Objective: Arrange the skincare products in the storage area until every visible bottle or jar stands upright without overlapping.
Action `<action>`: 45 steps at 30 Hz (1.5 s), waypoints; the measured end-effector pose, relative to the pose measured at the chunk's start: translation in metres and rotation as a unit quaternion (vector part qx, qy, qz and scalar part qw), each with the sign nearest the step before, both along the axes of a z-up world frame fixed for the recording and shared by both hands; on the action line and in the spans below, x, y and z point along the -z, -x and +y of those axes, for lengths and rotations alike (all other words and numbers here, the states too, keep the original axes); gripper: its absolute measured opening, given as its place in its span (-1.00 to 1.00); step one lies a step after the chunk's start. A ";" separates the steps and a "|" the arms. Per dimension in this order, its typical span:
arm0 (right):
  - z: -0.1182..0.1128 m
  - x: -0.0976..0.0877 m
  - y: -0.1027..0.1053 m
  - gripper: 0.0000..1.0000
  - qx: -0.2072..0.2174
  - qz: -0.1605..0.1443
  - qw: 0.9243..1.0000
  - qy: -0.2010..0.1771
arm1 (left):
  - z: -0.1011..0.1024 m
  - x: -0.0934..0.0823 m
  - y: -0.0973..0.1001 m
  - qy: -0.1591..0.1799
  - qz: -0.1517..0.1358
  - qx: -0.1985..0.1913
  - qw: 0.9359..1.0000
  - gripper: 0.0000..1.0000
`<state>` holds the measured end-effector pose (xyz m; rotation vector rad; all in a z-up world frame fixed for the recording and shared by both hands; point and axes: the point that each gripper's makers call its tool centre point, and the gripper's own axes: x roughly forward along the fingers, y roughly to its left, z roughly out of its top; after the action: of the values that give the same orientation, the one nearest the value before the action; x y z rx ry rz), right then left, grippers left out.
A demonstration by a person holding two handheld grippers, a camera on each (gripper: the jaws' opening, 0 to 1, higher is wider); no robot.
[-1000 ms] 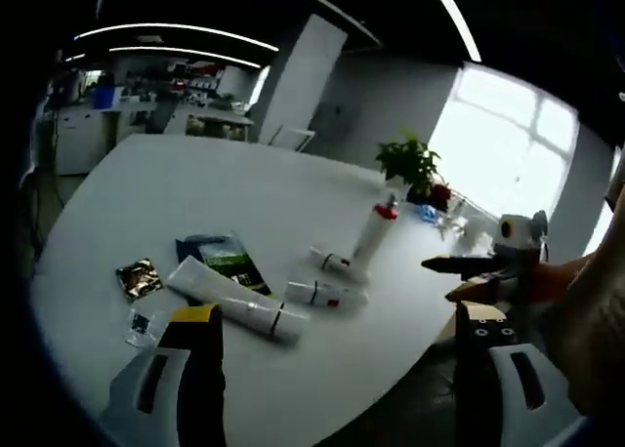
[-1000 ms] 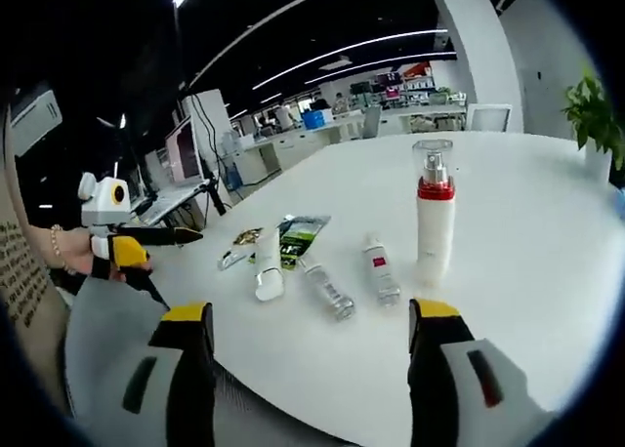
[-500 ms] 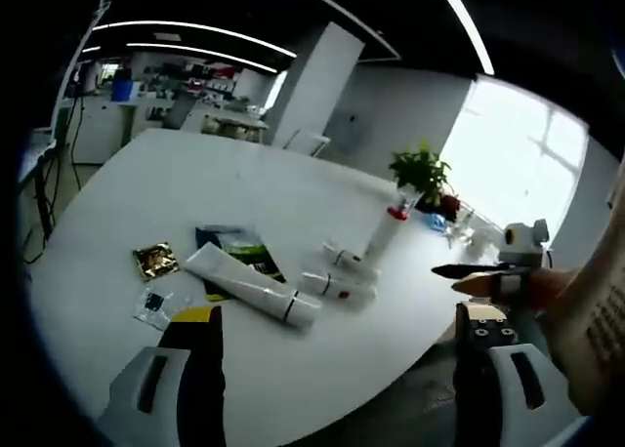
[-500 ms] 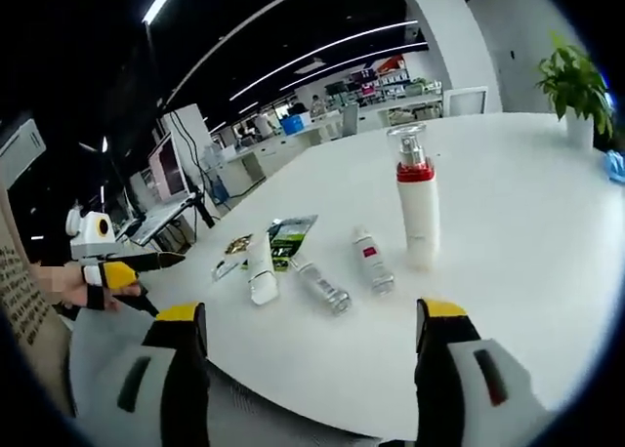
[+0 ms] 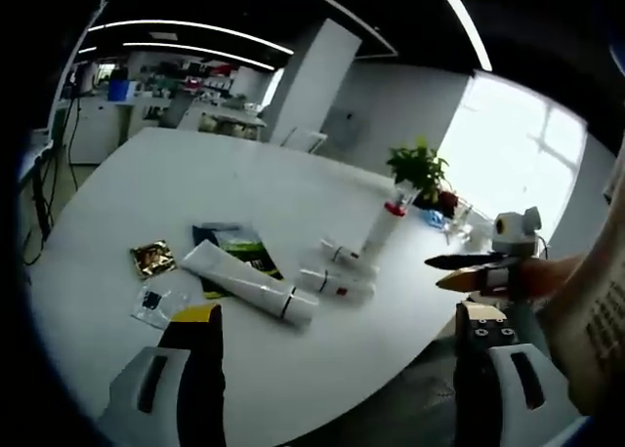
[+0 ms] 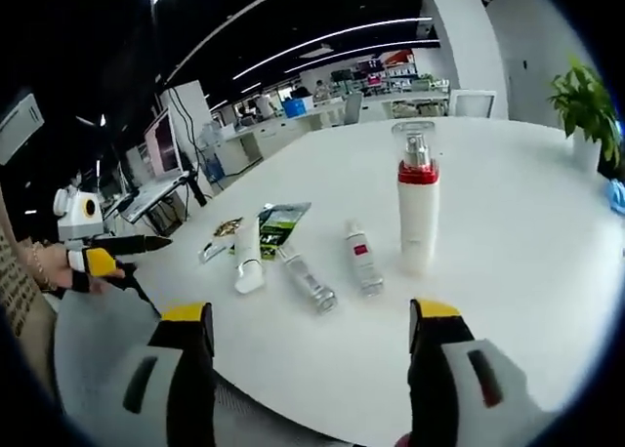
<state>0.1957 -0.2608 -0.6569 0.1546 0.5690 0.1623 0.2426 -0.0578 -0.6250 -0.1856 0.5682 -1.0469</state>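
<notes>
**Both claws wide and empty, short of the lying bottles**

I start with the big round white table (image 6: pixel 527 271); it carries everything, and I am holding both tools off its near edge; the right gripper (image 6: pixel 312 369) shows its two yellow-tipped jaws spread wide with nothing between them, and the left gripper (image 5: pixel 337 369) is the same, jaws far apart and empty; I also see the left one off to the side in the right gripper view, and the right one at the edge of the left gripper view.

Next in size, the tall white pump bottle with a red collar and clear cap (image 6: pixel 417 211) stands upright, well ahead of my right claw, so I judge it needs nothing; the long white squeeze tube with a dark band near its cap (image 6: pixel 246 256) lies flat beside a green and black foil packet (image 6: pixel 280 219); then the two small ones, a clear slim bottle (image 6: pixel 306 281) and a white slim bottle with a red label (image 6: pixel 360 269), both lie on their sides just beside each other, apart from the pump bottle.

What the coming move turns on: in the right gripper view both slim bottles lie dead ahead between the jaws, long axes running roughly away from me, nearer to the right claw than the left, as I judge it; so I would reach with the right and close across the white slim bottle's width.

Smallest, a gold sachet (image 5: pixel 152 259) and a clear sachet (image 5: pixel 153 302) lie flat near the tube.
</notes>
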 end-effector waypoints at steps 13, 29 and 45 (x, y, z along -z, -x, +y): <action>-0.022 0.030 -0.072 -0.09 -0.046 0.056 0.991 0.111 | -0.001 -0.001 -0.001 0.002 0.004 -0.004 1.000 0.91; -0.019 0.064 -0.117 -0.31 -0.096 0.122 0.968 0.197 | 0.003 0.001 -0.006 0.004 0.014 -0.020 1.000 0.86; -0.024 0.091 -0.109 -0.58 -0.099 0.170 0.962 0.190 | -0.005 0.001 -0.009 0.001 0.015 -0.013 1.000 0.84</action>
<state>0.3044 -0.2849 -0.7478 -0.2556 0.9489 0.2187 0.2511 -0.0631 -0.6258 -0.2098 0.5918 -1.0211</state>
